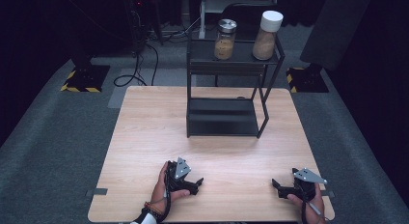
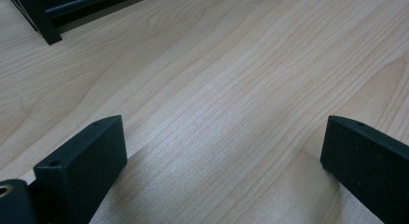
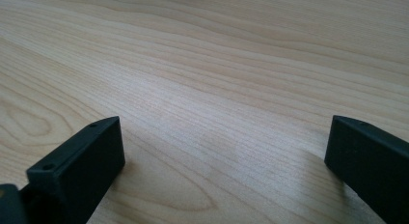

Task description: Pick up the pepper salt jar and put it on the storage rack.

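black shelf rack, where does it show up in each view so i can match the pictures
High view: the black shelf rack stands at the far middle of the table, two jars on its top shelf.
Left gripper view: one foot and a low rail of it sit in the top left corner, beyond the open left gripper.
Right gripper view: not in it.
Shared landmark: the light wooden table, whose grain runs under the gripper in both gripper views.

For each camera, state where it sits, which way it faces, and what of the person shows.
High view: above the near edge, facing forward and down on the table, shelf rack, both hands.
Left gripper view: on the left claw, open, facing the rack's foot.
Right gripper view: on the right claw, open.
Shared: wooden tabletop.
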